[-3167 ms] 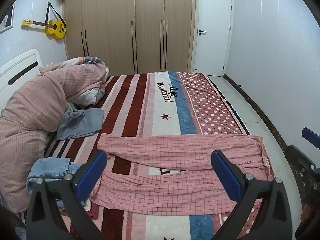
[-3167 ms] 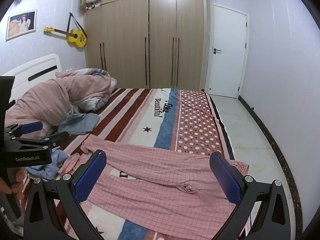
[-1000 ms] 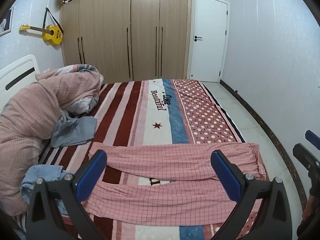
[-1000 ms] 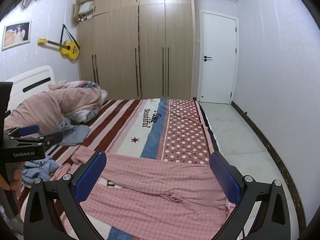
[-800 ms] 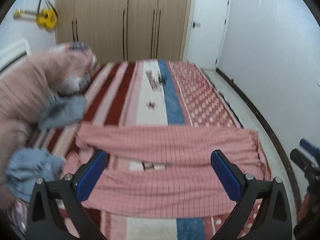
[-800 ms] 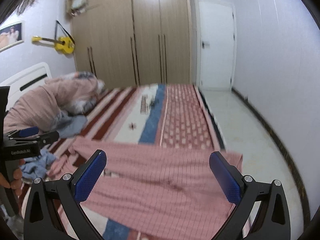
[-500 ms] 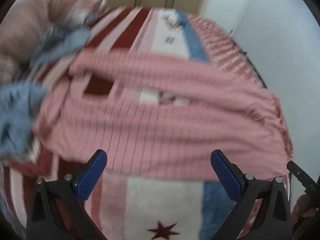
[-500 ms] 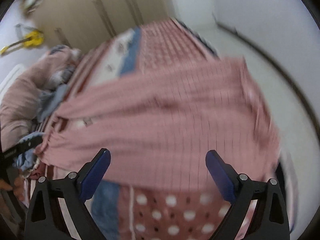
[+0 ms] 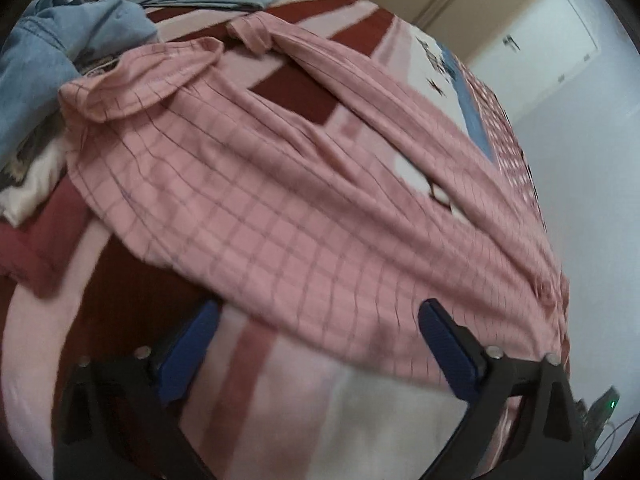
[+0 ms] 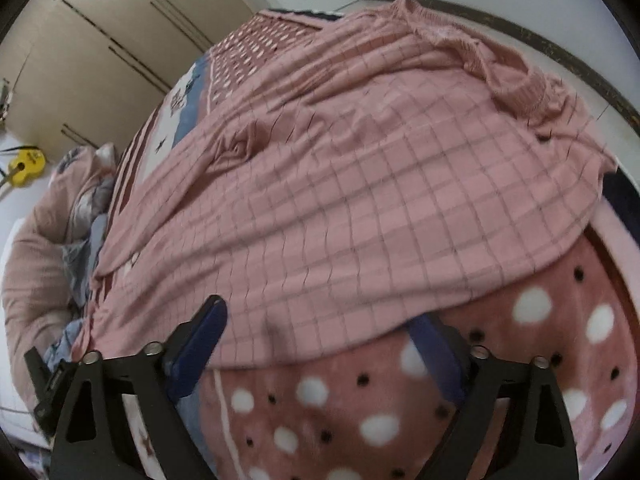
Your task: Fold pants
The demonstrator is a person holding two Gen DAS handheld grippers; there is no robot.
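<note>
Pants [image 9: 304, 208], pink checked, lie spread across your bed [image 9: 360, 420]. Your left gripper [image 9: 316, 332] and right gripper [image 10: 320, 332] both hover at the near hem, jaws apart, just closing, gripping nothing.

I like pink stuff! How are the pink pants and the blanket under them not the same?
The pants have thin dark grid lines all over; the blanket has white and black dots here, and red and white stripes in the left wrist view. The pants lie rumpled, waistband bunched; the blanket lies flat. The pants cover only part of the blanket. Both have pink.
</note>
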